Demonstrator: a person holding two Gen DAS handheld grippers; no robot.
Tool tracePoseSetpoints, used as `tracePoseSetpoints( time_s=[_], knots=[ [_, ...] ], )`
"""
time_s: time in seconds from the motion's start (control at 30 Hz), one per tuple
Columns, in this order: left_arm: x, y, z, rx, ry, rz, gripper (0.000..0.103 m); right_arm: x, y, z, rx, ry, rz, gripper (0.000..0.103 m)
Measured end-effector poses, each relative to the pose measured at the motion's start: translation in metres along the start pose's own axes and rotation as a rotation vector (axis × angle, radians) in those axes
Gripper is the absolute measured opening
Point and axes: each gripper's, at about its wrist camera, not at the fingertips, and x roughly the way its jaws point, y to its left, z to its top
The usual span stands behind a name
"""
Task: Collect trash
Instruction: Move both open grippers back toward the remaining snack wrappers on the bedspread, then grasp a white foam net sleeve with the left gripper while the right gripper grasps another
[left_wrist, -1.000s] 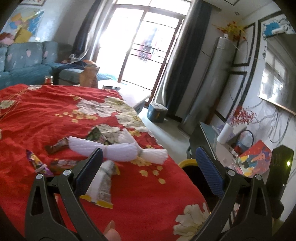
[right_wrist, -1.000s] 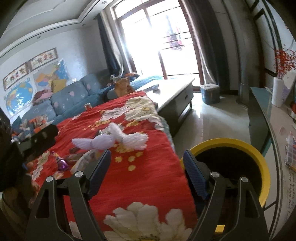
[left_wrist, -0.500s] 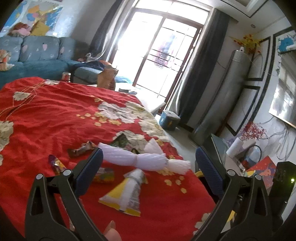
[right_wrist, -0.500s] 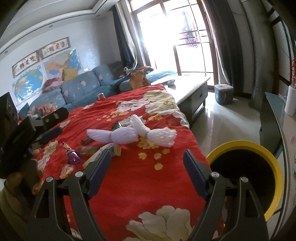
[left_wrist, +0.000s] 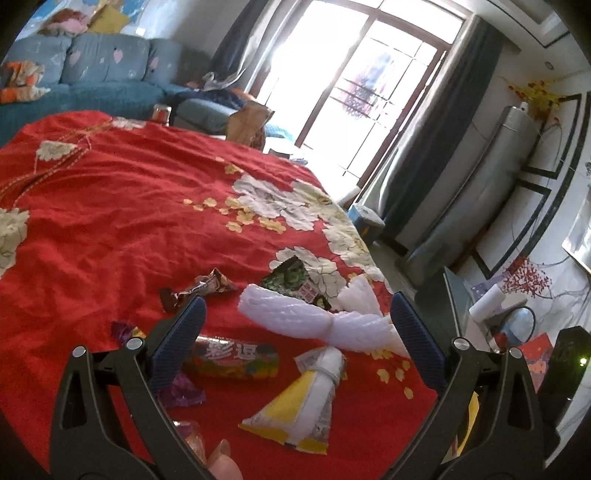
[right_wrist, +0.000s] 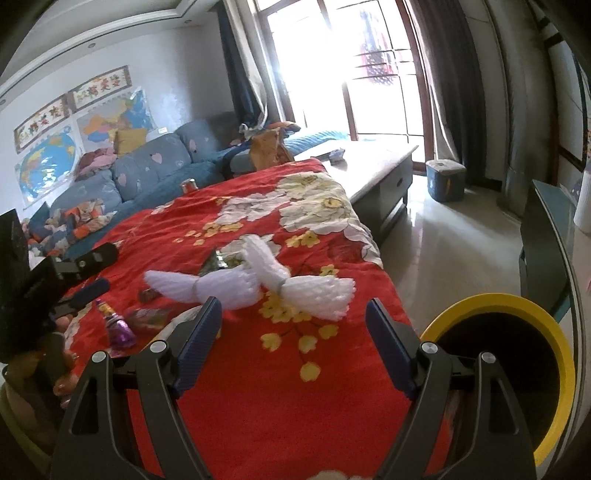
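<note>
Litter lies on a table under a red flowered cloth. White foam net sleeves lie tied together near the right edge. Around them are a yellow-and-white packet, a colourful candy tube, a brown wrapper, a green packet and purple wrappers. My left gripper hovers open over the tube and foam, holding nothing. My right gripper stands open and empty just short of the foam. A yellow-rimmed black bin stands at the right.
A blue sofa runs behind the table, with a can and a brown paper bag at the far edge. A low cabinet, a blue tub and a glass side table stand to the right.
Both grippers have drifted left over the cloth; more wrappers show in the left wrist view. The bin has slid toward the right edge of the right wrist view. Jaws have not changed.
</note>
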Motion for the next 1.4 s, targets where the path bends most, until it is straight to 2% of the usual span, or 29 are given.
tracePoseSetpoints(
  time_s=[0.2,0.3,0.5,0.6,0.73,0.83,0.9,0.93,1.0,1.1,1.17,1.4],
  knots=[
    [0.024,0.005,0.001,-0.031,0.073,-0.015,0.073,0.03,-0.013,0.009,0.048,0.039,-0.01,0.077],
    [0.036,0.009,-0.002,-0.065,0.108,-0.01,0.072,0.044,-0.019,0.01,0.072,0.063,-0.007,0.077],
    [0.045,0.016,-0.002,-0.116,0.128,-0.006,0.071,0.07,-0.029,0.011,0.122,0.111,0.006,0.068],
    [0.047,0.015,0.0,-0.114,0.129,-0.005,0.07,0.079,-0.033,0.009,0.144,0.133,0.026,0.06],
    [0.053,0.015,0.0,-0.122,0.145,0.006,0.063,0.084,-0.035,0.006,0.156,0.154,0.06,0.04],
    [0.058,0.016,-0.003,-0.117,0.158,0.024,0.05,0.083,-0.034,0.003,0.152,0.165,0.077,0.03],
    [0.059,0.017,-0.004,-0.122,0.167,0.024,0.036,0.082,-0.034,0.002,0.151,0.165,0.084,0.026],
    [0.059,0.017,-0.005,-0.122,0.171,0.02,0.032,0.082,-0.033,0.001,0.149,0.165,0.086,0.024],
    [0.059,0.015,-0.006,-0.115,0.174,0.016,0.018,0.079,-0.032,-0.001,0.148,0.162,0.089,0.021],
    [0.057,0.011,-0.009,-0.092,0.175,0.005,0.007,0.075,-0.031,-0.003,0.148,0.153,0.089,0.019],
    [0.054,0.008,-0.01,-0.079,0.168,-0.006,0.004,0.072,-0.032,-0.004,0.15,0.148,0.087,0.018],
    [0.035,-0.009,-0.011,-0.024,0.126,-0.063,0.003,0.061,-0.034,-0.008,0.158,0.126,0.08,0.017]
  ],
)
